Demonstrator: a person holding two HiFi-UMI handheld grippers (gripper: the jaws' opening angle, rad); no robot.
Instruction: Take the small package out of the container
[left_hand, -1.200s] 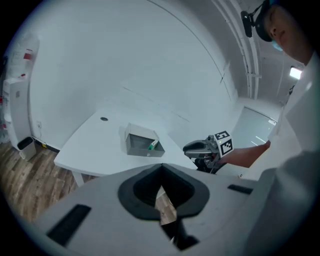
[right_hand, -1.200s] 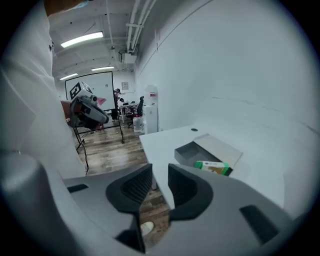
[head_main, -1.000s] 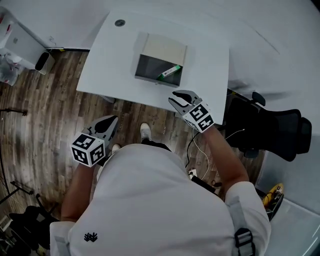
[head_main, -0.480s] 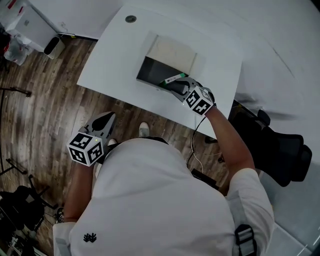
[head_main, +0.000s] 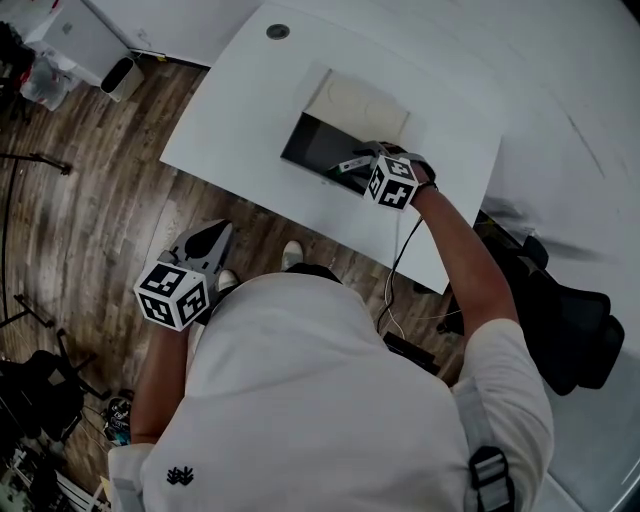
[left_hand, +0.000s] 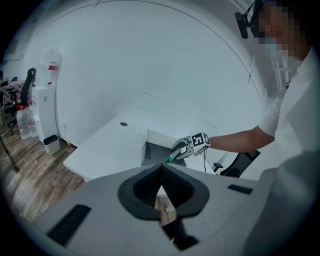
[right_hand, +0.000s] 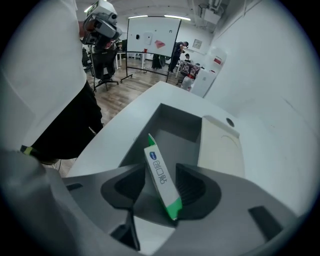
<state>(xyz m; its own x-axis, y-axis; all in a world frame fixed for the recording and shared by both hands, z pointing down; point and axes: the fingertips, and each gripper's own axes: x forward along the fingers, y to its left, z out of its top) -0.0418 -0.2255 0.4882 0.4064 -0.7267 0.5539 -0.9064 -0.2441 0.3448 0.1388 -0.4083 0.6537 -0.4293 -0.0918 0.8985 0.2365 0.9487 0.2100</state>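
A grey open container sits on the white table, its cream lid lying behind it. The small white-and-green package leans at the container's right end. My right gripper points steeply down there. Its jaws have just been opening, and the package stands tilted between them, with a gap on the left side. The left gripper view shows the container and the right gripper from afar. My left gripper hangs over the floor short of the table, shut and empty.
A black office chair stands to the right of the table. A round cable hole is in the table's far corner. A white bin stands on the wooden floor at the far left. A thin cable hangs below the right arm.
My right gripper moved from the table's near edge forward and down into the container, rolled, and its jaws spread around the package. The left gripper stayed near the person's left side.
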